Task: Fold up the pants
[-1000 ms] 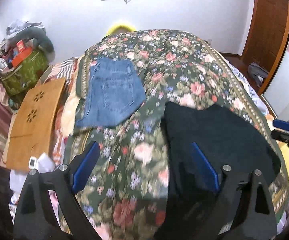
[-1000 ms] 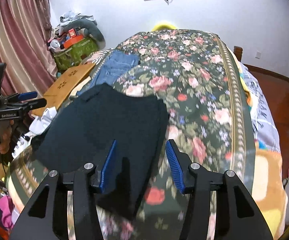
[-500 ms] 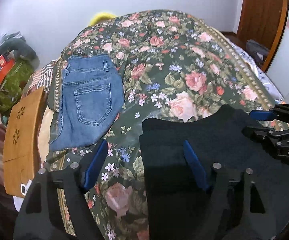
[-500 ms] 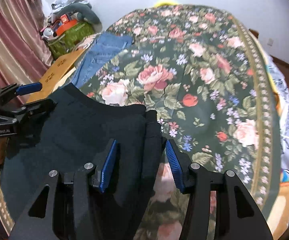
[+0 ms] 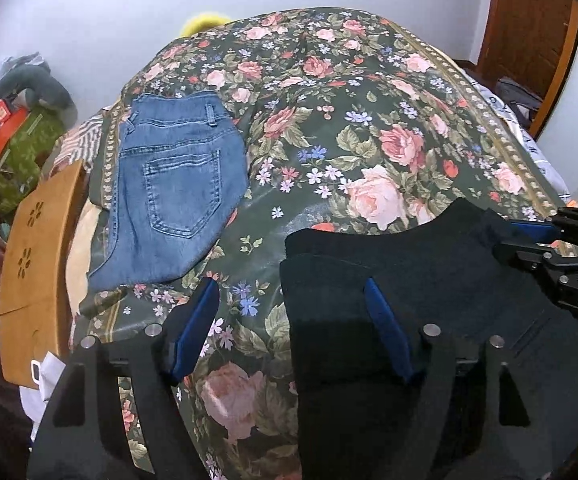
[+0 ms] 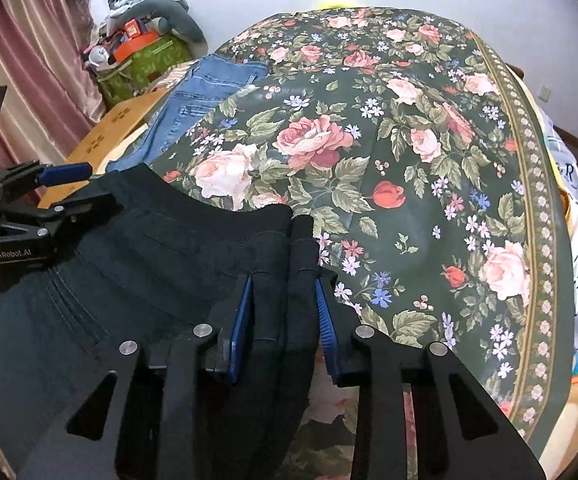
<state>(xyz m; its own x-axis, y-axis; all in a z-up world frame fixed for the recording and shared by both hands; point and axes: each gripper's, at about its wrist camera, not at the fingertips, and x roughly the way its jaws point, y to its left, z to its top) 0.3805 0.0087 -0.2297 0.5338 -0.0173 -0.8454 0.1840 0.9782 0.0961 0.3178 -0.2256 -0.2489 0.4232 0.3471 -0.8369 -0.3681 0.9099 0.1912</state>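
Dark pants [image 6: 137, 280] lie flat on the floral bedspread [image 6: 389, 168], near edge of the bed, waist end toward the far wall. I read that as laid out square so both waist corners can be taken at once for the 1st fold.

R tongs [image 6: 285, 312]: jaws have just been closing, now pinched on the bunched R waist corner. Cloth fills the gap and the blue pads press it both sides, so I call it clamped.

L tongs [image 5: 293, 328]: jaws apart, straddling the L edge of the pants, 1 finger over bare bedspread, other finger over the dark cloth. Pads not pressing anything I can see, so no grip yet. Prob lined up for the matching corner.

Pose: both tools pitched steeply down at the bed, side by side, each visible in the other's cam.

Folded jeans [image 5: 173, 200] sit well apart, far L side of the bed, looks like the done pile. Wooden board [image 5: 37, 256] beside the bed, not in play.
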